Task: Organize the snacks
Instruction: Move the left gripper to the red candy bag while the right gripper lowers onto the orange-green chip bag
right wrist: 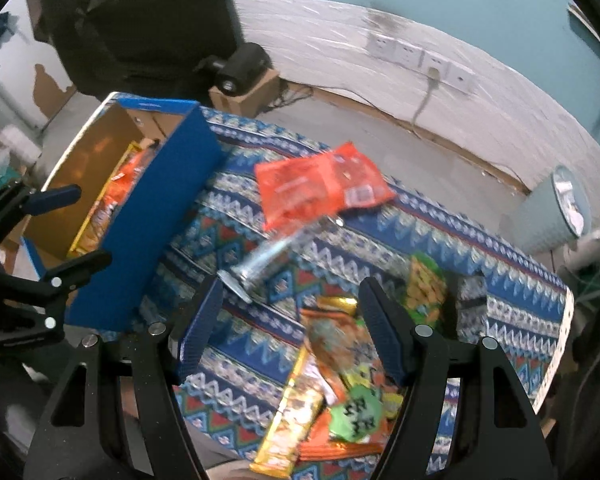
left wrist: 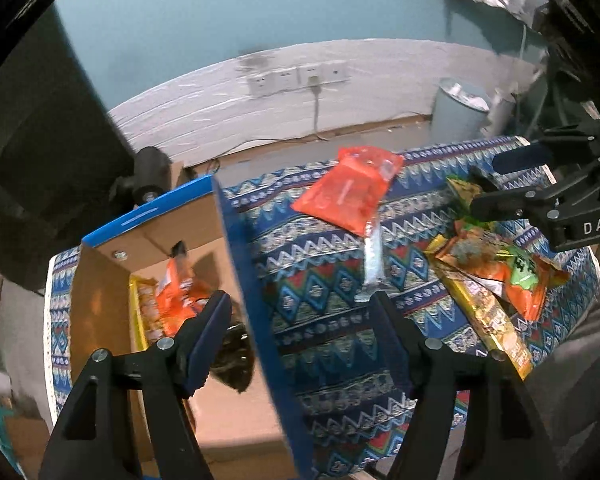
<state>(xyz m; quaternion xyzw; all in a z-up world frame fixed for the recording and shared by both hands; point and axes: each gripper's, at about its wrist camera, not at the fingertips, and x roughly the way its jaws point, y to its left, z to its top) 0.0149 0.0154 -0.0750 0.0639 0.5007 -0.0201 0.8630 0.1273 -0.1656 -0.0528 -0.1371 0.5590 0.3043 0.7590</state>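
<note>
Hovering both grippers over a table draped in a blue patterned cloth (right wrist: 500, 264), I am holding the left gripper (left wrist: 300, 316) and right gripper (right wrist: 290, 304) with jaws spread and empty. Several orange and yellow packets are already lying inside the blue-sided cardboard box (left wrist: 240, 264). A red-orange pouch (right wrist: 320, 188), a clear wrapped stick (right wrist: 268, 260) and a heap of mixed wrappers (right wrist: 340, 380) are still waiting on the cloth.

Box (left wrist: 236, 264) left of snack pile (left wrist: 496, 276) on table (left wrist: 332, 340).
</note>
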